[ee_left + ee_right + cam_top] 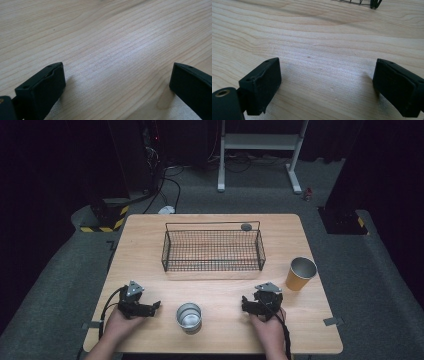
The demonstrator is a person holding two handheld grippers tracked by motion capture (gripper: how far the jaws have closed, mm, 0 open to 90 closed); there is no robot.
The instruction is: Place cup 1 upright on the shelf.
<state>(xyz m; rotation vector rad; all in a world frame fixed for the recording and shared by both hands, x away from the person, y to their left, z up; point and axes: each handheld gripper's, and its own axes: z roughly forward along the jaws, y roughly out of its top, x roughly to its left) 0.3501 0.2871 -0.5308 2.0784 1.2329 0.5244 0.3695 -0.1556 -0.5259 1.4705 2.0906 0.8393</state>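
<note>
A silver metal cup [189, 316] stands upright near the table's front edge, between my two hands. An orange paper cup [301, 273] stands upright at the right. A black wire basket [213, 251] sits in the middle of the wooden table [150, 235]. My left gripper [156, 306] rests low on the table left of the silver cup, open, with bare wood between its jaws [117, 82]. My right gripper [244, 302] rests to the right of that cup, also open over bare wood [327, 82].
A small dark round object [246, 226] lies behind the basket's back right corner. A corner of the basket [374, 3] shows at the top of the right gripper view. Beyond the table are a white stand [260, 150], cables and dark equipment.
</note>
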